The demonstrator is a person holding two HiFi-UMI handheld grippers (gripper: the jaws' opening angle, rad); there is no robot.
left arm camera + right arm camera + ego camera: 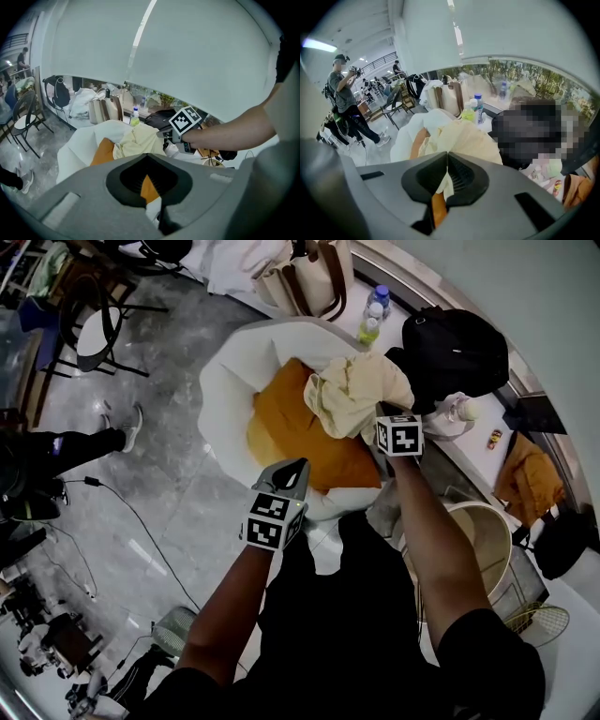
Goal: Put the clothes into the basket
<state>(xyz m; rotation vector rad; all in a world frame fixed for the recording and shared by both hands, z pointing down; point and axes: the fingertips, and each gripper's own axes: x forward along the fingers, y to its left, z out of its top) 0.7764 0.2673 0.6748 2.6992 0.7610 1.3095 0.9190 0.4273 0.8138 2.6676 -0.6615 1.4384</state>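
A pale yellow garment (361,390) hangs bunched above a white armchair (239,352) whose seat is covered by an orange cloth (300,442). My right gripper (382,416) is shut on the garment's lower edge; in the right gripper view the fabric (464,140) is pinched between the pads of that gripper (447,154). My left gripper (295,470) hovers over the front of the orange cloth. Its jaws (148,155) meet at the tips with no fabric seen between them. A round beige basket (492,531) stands to the right, beside my right arm.
A black backpack (459,348), two bottles (375,310) and a tote bag (309,277) sit on the ledge behind the armchair. A folding chair (94,329) and a person's leg (84,442) are at the left. A cable (141,521) crosses the floor.
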